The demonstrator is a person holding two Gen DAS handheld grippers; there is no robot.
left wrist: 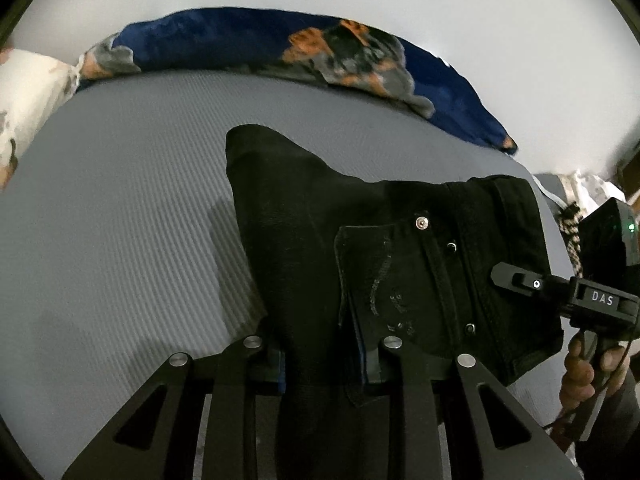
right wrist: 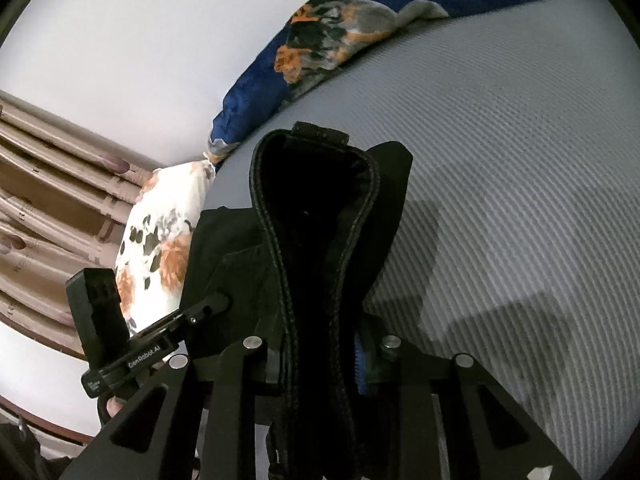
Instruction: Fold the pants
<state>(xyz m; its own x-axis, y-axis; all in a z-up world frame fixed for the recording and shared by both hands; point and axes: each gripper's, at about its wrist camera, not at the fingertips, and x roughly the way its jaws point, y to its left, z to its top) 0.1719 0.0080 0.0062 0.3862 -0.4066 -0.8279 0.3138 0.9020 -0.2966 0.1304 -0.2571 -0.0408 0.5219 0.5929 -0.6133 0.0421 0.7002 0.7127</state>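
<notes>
The black pants (left wrist: 400, 240) hang bunched above the grey striped bed sheet (left wrist: 120, 208), pocket and rivets facing up. My left gripper (left wrist: 324, 360) is clamped on a fold of the cloth. My right gripper (right wrist: 320, 356) is clenched on the stitched waistband, near the sheet's edge. A blue patterned blanket (left wrist: 240, 40) lies along the sheet's far edge, a floral pillow (right wrist: 160, 240) beside it.

pants (left wrist: 304, 216): on the bed (left wrist: 120, 200), bunched up in front of both claws
blanket (left wrist: 224, 40): along the bed's far edge, behind the pants
pillow (right wrist: 160, 240): off the bed's corner, next to the blanket
</notes>
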